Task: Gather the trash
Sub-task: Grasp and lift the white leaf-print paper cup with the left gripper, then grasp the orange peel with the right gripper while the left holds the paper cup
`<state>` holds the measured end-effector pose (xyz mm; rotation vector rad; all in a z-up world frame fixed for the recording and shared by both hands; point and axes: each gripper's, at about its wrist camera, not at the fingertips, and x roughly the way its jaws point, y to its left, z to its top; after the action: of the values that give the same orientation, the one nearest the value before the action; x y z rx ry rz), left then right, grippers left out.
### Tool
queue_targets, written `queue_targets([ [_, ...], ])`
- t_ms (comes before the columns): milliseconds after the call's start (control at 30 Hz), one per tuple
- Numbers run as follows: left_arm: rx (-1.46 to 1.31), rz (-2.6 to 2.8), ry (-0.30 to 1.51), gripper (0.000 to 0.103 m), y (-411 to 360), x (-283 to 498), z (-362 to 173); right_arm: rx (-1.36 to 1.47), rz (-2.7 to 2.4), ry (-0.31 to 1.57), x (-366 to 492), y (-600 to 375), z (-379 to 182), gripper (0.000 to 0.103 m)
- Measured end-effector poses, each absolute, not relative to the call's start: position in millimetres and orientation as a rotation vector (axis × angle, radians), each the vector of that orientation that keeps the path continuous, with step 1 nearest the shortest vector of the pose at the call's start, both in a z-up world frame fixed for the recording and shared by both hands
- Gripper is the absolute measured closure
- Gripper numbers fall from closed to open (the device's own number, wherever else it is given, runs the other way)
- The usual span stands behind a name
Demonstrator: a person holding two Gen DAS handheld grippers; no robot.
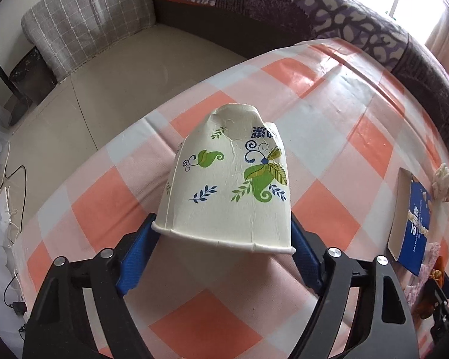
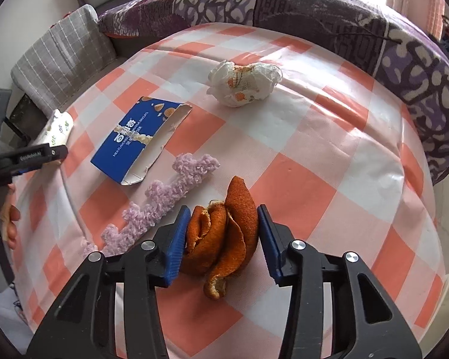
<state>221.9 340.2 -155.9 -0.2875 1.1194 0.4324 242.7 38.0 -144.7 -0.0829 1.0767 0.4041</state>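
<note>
Right wrist alone shows crumpled tissue (image 2: 245,83) behind orange peel (image 2: 224,239)

We see two close fisheye views, one from each wrist, angled steeply down onto the checked tablecloth (image 1: 329,137). Both views share the blue box (image 2: 134,140).

Both tools are built alike: the left gripper (image 1: 223,233) and the right gripper (image 2: 223,239) each have matte black, wishbone-shaped linkage arms with triangular cut-outs, joined by round silver screw heads. Each finger ends in a flat blue pad with a finely ribbed, textured face. Seen side-on, the left gripper's black finger bears small white lettering, too small to read.
</note>
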Motion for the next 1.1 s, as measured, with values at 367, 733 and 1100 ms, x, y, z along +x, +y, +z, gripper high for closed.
queue_targets([
  [367, -0.372, 0.403, 1.111, 0.044, 337.2, 188.9, -127.1, -0.034, 0.424, 1.125, 207.3, 19.0, -125.2, 0.065],
  [733, -0.359, 0.359, 1.037, 0.044, 271.7, 113.8, -61.6, 0.031, 0.400, 1.221, 155.3, -18.2, -112.8, 0.045],
  [1100, -0.368, 0.292, 0.936, 0.043, 225.4, 79.4, -25.2, 0.092, 0.343, 1.257, 158.6, -25.5, -130.3, 0.050],
])
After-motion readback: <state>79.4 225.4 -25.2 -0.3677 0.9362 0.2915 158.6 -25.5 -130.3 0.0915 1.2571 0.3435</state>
